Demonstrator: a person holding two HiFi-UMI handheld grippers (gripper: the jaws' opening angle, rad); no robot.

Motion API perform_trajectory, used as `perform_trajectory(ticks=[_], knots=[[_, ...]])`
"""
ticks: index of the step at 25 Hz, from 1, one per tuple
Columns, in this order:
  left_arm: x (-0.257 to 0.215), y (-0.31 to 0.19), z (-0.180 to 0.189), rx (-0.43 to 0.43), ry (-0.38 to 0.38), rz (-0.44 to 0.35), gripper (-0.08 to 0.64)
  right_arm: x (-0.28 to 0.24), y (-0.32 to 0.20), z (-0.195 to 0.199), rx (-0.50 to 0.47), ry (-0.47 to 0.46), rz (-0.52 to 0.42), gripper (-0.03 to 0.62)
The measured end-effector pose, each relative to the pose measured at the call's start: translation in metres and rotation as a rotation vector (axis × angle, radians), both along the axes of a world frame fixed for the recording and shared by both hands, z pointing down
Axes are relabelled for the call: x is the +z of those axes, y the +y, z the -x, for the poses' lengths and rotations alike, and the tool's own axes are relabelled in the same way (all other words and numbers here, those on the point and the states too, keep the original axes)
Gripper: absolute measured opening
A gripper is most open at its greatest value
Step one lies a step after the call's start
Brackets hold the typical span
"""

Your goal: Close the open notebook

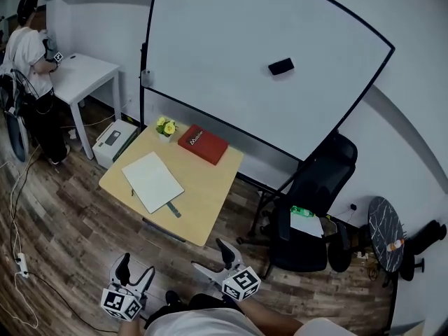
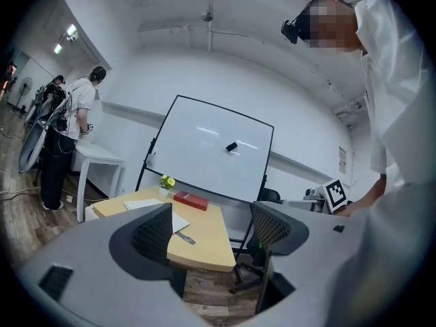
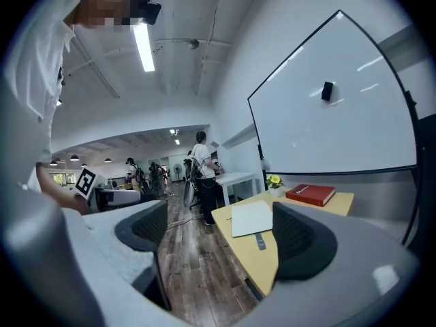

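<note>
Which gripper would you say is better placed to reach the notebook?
Left, marginally: the notebook lies on the table's left half, straighter ahead of the left gripper than the right gripper. Both are open and empty.

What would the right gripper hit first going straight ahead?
Probably the yellow table, at its near edge beside the notebook; the right gripper is open and empty. Depth is unclear.

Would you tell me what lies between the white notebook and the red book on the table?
Nothing: in the head view, the stretch of table between the notebook and the red book is bare.
</note>
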State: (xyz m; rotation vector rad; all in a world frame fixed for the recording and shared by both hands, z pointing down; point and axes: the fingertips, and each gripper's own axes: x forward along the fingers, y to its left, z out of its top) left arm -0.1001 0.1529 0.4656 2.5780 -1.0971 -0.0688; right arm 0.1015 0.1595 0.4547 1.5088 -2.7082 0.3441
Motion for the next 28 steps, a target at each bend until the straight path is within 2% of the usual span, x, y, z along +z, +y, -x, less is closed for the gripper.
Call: perform_trajectory(ticks=[12,20,28], knots=[[-0.006,-0.118,0.004,0.002,-0.01,0.014,0.374,0.02,-0.121,-0.003,-0.034,-0.022,0.053,0.489],[0.012,-0.196,-0.006,0.017,-0.001,0.095,0.374,0.028,-0.224,-0.003,-0.084,-0.071,0.081,0.488],[0.017,-0.261,-0.013,-0.008,0.007,0.13,0.374,0.044,-0.291,-0.022,-0.123,-0.087,0.149,0.486]])
